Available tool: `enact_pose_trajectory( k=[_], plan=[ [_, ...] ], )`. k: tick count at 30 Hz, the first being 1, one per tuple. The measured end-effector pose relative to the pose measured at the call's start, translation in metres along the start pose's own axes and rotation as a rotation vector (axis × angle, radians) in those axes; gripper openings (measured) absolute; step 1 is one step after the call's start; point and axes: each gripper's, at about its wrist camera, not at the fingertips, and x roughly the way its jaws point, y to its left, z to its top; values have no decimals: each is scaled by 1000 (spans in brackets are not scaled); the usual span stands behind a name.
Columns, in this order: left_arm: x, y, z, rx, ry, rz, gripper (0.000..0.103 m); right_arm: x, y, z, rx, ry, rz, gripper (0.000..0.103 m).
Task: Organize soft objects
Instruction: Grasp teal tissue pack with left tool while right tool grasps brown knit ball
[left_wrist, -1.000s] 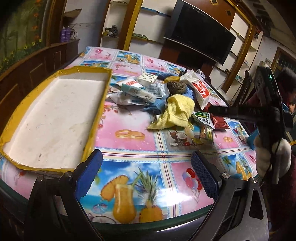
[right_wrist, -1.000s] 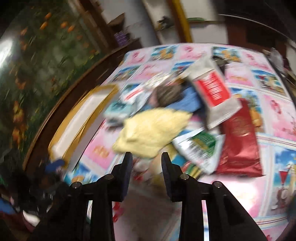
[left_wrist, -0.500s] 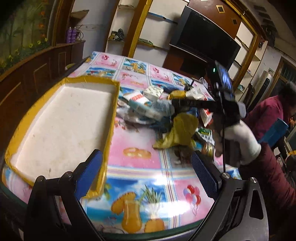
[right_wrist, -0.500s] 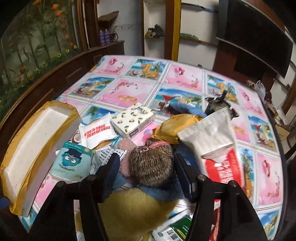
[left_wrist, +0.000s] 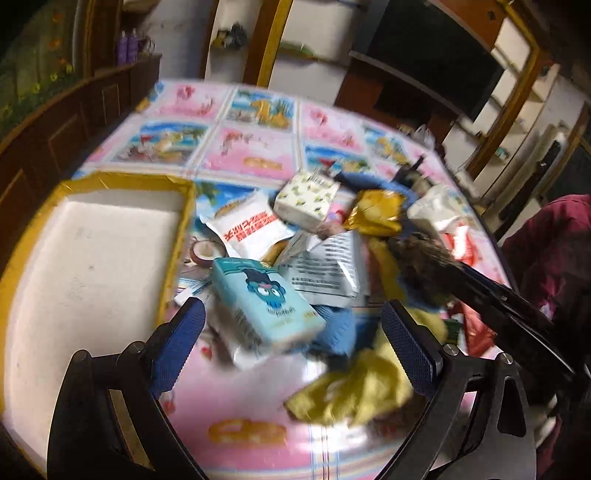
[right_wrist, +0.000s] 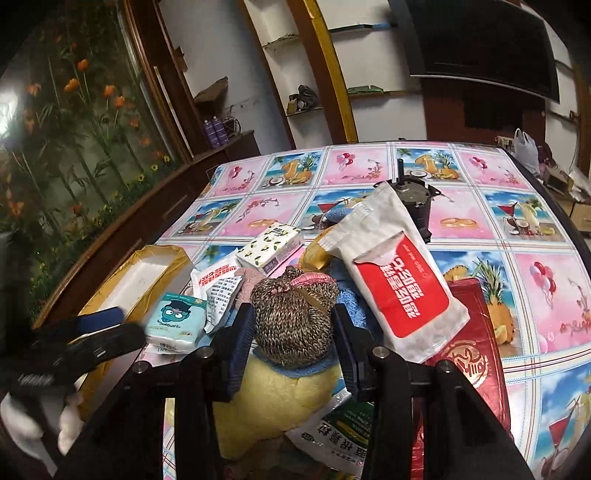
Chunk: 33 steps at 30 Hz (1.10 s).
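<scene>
Half a second ago my right gripper (right_wrist: 293, 345) stood wide around the knitted pouch (right_wrist: 295, 317); now its jaws are closing on it, both pads drawn up against its flanks, while my left gripper (left_wrist: 291, 350) has swung in from the table's edge to hang over the near side of the pile.

I judge the pouch light and thoroughly soft: a loose brown-and-cream knit that should cave in under the pads rather than resist, so it wants a grip across its fullest part, low on the belly where I have it, not up at the gathered neck. Its yarn looks grippy, little risk of slipping. A pink ribbed band (right_wrist: 314, 277) rims its mouth, with a small bow beside it.

It sits in the middle of the heap, on a blue cloth (right_wrist: 354, 306) that lies over a yellow towel (right_wrist: 280, 402). To its right a white and red packet (right_wrist: 402, 295) leans close, with a red packet (right_wrist: 476, 350) beyond. To its left lie a pale blue tissue pack (right_wrist: 175, 319) and a lemon-print tissue pack (right_wrist: 271, 249).

My left gripper is wide apart and holds nothing, the pale blue pack lying ahead between its fingers. Further left is the white tray with yellow rim (left_wrist: 177, 236) on the patterned tablecloth (right_wrist: 476, 218).
</scene>
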Motion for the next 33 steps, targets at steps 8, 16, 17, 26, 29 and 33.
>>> enact_pose_trajectory(
  k=[8, 16, 17, 26, 29, 33],
  plan=[
    [22, 5, 1, 65, 59, 90, 23, 4, -4, -3, 7, 22, 27, 43],
    [-9, -11, -24, 149, 33, -17, 16, 4, -6, -7, 27, 22, 25, 43],
    [-13, -16, -30, 178, 33, -24, 16, 4, -6, -8, 27, 22, 24, 43],
    [6, -34, -31, 192, 33, 33, 16, 9, -7, -10, 33, 39, 28, 43],
    [18, -34, -24, 195, 38, 62, 18, 10, -10, -11, 48, 44, 43, 45],
    [35, -23, -19, 131, 57, 73, 18, 13, -11, -12, 51, 57, 47, 45]
  ],
)
